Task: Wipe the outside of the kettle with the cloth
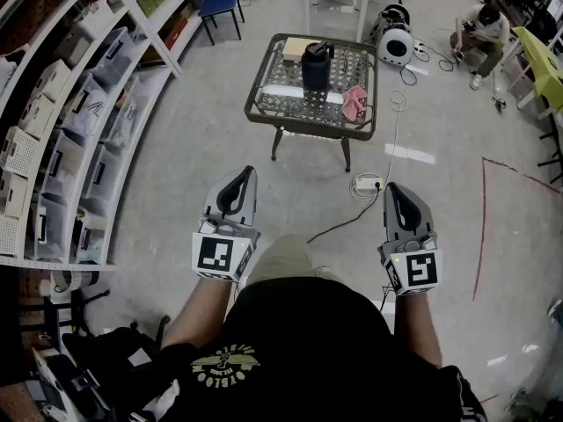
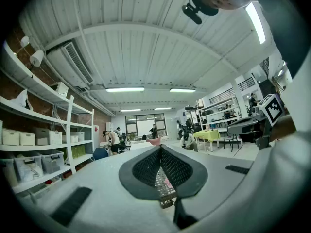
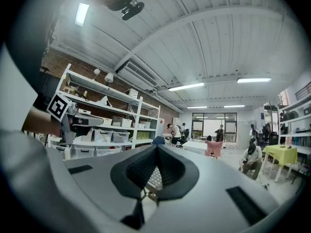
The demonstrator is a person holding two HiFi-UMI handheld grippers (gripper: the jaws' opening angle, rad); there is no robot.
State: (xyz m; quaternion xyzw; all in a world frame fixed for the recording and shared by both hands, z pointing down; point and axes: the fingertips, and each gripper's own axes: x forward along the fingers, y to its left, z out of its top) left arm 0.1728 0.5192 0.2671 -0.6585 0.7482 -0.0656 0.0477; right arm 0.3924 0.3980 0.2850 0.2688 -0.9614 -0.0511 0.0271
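A black kettle (image 1: 317,64) stands on a small metal mesh table (image 1: 264,112) well ahead of me. A pink cloth (image 1: 354,102) lies crumpled on the table to the kettle's right. Both grippers are held level over the floor, far short of the table. My left gripper (image 1: 244,176) is shut with nothing in it, and my right gripper (image 1: 392,189) is shut and empty too. In the left gripper view the left gripper (image 2: 161,148) has its jaw tips touching, with the mesh table (image 2: 159,184) and a bit of pink cloth (image 2: 168,182) seen below them. The right gripper (image 3: 156,147) looks the same in its own view.
Shelves with storage bins (image 1: 79,121) run along the left. A power strip (image 1: 368,183) and its cable lie on the floor before the table. A tan box (image 1: 299,47) sits behind the kettle. A person (image 1: 482,29) crouches at the far right beside a yellow table (image 1: 541,60).
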